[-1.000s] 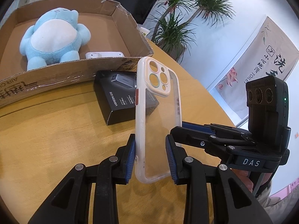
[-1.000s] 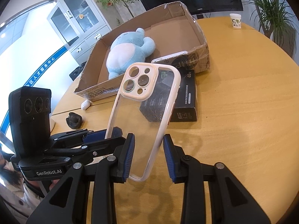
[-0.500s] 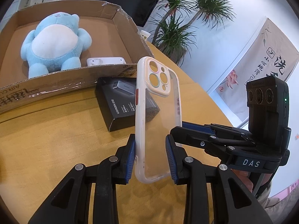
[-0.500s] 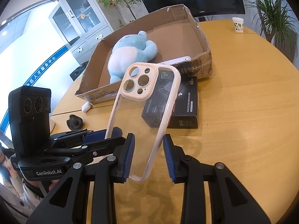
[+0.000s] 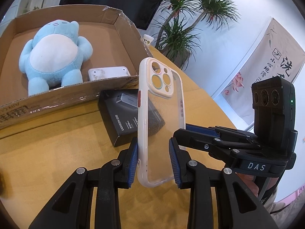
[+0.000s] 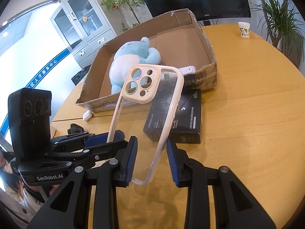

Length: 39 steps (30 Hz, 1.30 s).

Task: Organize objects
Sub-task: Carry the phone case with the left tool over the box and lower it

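Item: left gripper (image 5: pixel 153 164) and right gripper (image 6: pixel 150 162), fingers narrowed, each appearing to be pinching the case (image 5: pixel 162 126).
Location: case standing upright at frame centre, hanging above the table (image 5: pixel 57 143), short of the box (image 5: pixel 122 36) at upper left.
Risk: opposing pulls twisting the thin rim. Uneven release dropping it onto the carton (image 5: pixel 122 122).

A paper cup (image 6: pixel 243 29) stands near potted palms (image 5: pixel 187 22).
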Each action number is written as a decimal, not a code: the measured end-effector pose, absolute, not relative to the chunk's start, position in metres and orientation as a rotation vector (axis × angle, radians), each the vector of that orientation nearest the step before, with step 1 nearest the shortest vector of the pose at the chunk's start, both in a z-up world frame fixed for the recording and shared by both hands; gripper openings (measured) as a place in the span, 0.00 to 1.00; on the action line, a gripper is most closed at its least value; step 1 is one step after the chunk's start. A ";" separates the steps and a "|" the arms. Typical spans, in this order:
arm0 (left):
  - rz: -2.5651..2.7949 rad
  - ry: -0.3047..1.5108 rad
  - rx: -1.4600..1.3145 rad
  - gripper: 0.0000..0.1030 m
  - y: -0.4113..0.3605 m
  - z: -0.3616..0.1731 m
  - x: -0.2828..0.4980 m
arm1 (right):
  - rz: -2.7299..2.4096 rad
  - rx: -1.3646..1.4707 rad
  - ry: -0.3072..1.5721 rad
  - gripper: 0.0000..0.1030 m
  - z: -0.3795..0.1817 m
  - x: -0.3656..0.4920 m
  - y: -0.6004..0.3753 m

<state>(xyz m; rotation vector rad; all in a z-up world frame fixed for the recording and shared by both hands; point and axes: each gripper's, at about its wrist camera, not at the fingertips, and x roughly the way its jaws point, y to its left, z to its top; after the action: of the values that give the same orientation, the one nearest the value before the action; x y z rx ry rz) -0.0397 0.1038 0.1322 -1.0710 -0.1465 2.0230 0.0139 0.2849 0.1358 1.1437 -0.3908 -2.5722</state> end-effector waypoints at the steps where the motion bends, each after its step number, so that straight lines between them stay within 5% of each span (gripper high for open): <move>1: 2.024 -0.146 -1.070 0.28 0.104 0.132 -0.040 | -2.573 1.142 -0.391 0.28 0.136 0.012 0.285; 39: 2.080 -0.059 -0.949 0.30 0.128 0.172 -0.089 | -2.653 1.019 -0.322 0.28 0.178 -0.034 0.295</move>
<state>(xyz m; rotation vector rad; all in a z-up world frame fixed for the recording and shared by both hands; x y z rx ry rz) -0.0891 0.1283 0.1721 -0.9491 -0.0587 2.0797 -0.0343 0.2949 0.1781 1.0193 -0.3215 -2.6525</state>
